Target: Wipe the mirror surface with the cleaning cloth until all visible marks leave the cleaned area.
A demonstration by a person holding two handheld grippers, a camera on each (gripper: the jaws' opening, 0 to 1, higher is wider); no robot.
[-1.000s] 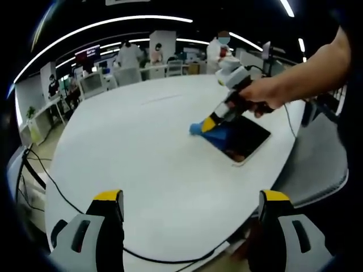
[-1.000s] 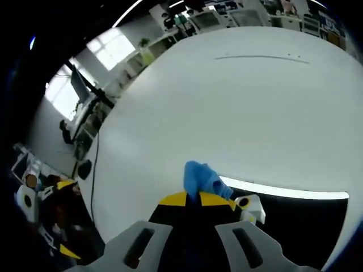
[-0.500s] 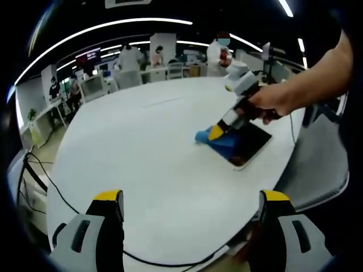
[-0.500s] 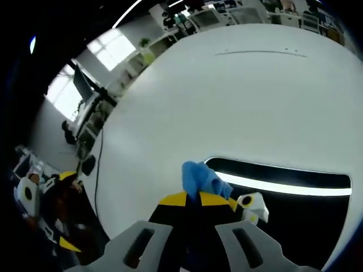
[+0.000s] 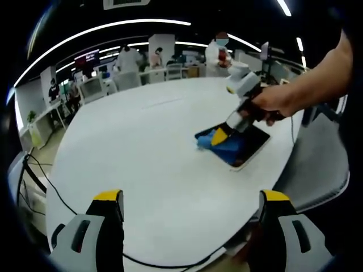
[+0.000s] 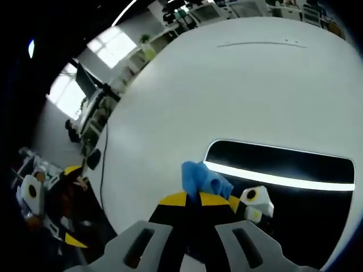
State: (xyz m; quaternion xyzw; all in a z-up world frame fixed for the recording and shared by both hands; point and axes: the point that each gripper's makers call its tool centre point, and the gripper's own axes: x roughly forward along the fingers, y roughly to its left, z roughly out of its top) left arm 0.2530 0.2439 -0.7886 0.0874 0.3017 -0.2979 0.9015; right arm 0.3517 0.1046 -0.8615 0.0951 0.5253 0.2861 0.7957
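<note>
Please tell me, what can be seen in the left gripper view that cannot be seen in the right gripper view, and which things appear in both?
The left gripper view alone gives the person's hand holding the right tongs, the open left tongs held above the table edge, a cable and people standing far behind.

The right gripper view alone gives the bright light strip reflected in the mirror and windows at the room's side.

Both share the white table, the mirror and the blue cloth clamped in the right tongs.
</note>
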